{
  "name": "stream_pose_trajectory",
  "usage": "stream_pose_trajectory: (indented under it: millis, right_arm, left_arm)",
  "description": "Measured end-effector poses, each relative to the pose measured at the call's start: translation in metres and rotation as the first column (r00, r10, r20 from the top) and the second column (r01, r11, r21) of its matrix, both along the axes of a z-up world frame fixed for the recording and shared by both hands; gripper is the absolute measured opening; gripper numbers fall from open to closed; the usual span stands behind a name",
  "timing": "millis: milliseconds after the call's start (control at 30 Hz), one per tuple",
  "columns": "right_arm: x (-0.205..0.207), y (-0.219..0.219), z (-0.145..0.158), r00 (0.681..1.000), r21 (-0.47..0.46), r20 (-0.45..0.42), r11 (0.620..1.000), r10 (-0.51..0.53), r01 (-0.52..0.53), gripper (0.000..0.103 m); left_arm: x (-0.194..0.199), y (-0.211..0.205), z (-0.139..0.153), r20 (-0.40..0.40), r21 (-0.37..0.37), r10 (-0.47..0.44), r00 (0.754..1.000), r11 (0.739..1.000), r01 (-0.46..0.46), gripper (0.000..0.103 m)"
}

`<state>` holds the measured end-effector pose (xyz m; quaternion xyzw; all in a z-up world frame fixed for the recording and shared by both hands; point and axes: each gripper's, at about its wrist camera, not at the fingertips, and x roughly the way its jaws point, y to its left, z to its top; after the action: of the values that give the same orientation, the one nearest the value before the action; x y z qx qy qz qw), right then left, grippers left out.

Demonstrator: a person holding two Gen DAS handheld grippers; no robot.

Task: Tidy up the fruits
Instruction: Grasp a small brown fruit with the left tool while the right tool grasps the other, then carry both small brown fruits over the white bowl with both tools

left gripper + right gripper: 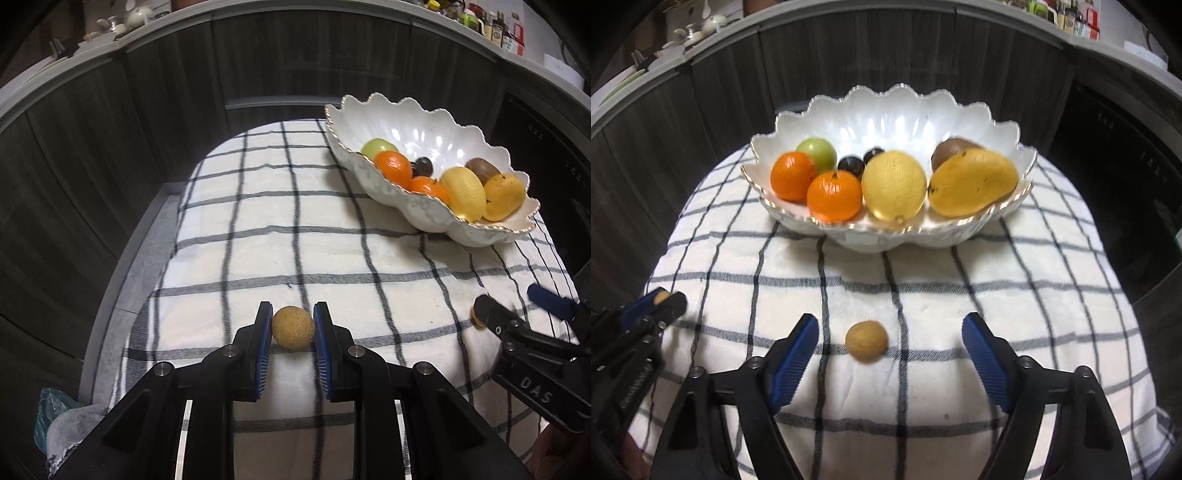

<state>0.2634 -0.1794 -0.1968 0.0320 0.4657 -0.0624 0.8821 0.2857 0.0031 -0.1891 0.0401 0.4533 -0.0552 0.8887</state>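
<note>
A white scalloped bowl (476, 232) (886, 240) stands on the checked cloth and holds several fruits: two oranges (834, 195), a green apple (818, 150), a lemon (894, 190), a mango (971, 182), a kiwi and dark plums. My left gripper (293, 326) is shut on a small tan round fruit (293, 328); it also shows in the right wrist view (662, 297). My right gripper (890, 339) is open, its fingers on either side of a second small tan fruit (866, 341) lying on the cloth. The right gripper also shows in the left wrist view (517, 306).
The checked cloth (295, 229) (923, 295) covers a small table set against dark wood panels (92, 166). A grey ledge above carries teapots and bottles (498, 26). A plastic bag (55, 417) lies at the lower left.
</note>
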Motion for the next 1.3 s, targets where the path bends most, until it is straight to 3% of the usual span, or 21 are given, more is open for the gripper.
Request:
stream_pose_trajectory:
  millis: [233,400,667,1300]
  right_arm:
    - [0.002,0.005,-0.009,1.0,0.006,-0.028,1.0,-0.004,0.004,0.05]
    - [0.004,0.005,-0.016,0.999,0.032,-0.053,0.999,0.01,-0.009,0.028]
    - [0.0,0.004,-0.009,0.999,0.041,-0.029,0.999,0.015,-0.014,0.028]
    - [-0.011,-0.014,0.045,0.996,0.04,0.087,0.999,-0.001,-0.003,0.028]
  left_arm:
    - [0.001,0.004,-0.001,-0.002,-0.021,0.01,1.0,1.0,-0.01,0.023]
    - [0.001,0.004,-0.001,0.0,-0.021,0.011,1.0,1.0,-0.011,0.023]
    - [0.001,0.001,0.0,-0.002,-0.017,0.004,1.0,1.0,-0.004,0.023]
    - [-0.001,-0.024,0.029,0.051,-0.031,-0.052,0.997,0.998,0.054,0.023]
